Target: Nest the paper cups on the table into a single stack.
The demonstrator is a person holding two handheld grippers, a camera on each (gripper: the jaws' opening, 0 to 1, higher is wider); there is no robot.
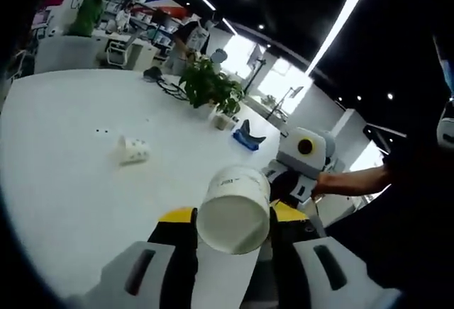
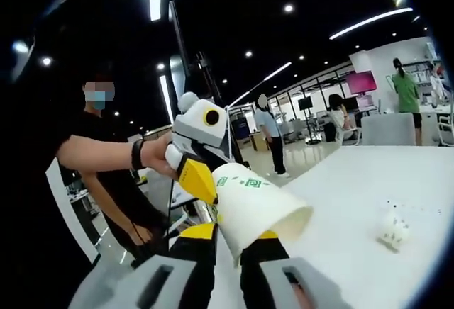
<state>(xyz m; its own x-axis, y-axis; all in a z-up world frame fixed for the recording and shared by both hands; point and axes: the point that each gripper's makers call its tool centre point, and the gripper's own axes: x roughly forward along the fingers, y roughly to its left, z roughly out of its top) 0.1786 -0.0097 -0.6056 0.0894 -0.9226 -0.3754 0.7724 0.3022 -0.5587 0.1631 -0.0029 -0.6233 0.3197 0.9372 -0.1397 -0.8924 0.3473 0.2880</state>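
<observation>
My left gripper (image 1: 233,213) is shut on a white paper cup (image 1: 234,210), held above the table with its round end toward the camera. My right gripper (image 2: 230,234) is shut on a white paper cup with green marks (image 2: 259,206). That cup's far end meets the yellow jaw of the left gripper (image 2: 202,135). I cannot tell whether both hold the same cup. The right gripper (image 1: 305,154), held by a hand, hangs just behind the cup. Another paper cup (image 1: 133,150) (image 2: 392,231) lies on its side on the white table (image 1: 64,195) (image 2: 355,181).
A potted plant (image 1: 209,86), a blue object (image 1: 248,137) and a dark item with cables (image 1: 152,74) stand along the table's far edge. A person in black (image 2: 106,160) holds the grippers beside the table. Other people, chairs and desks are far behind.
</observation>
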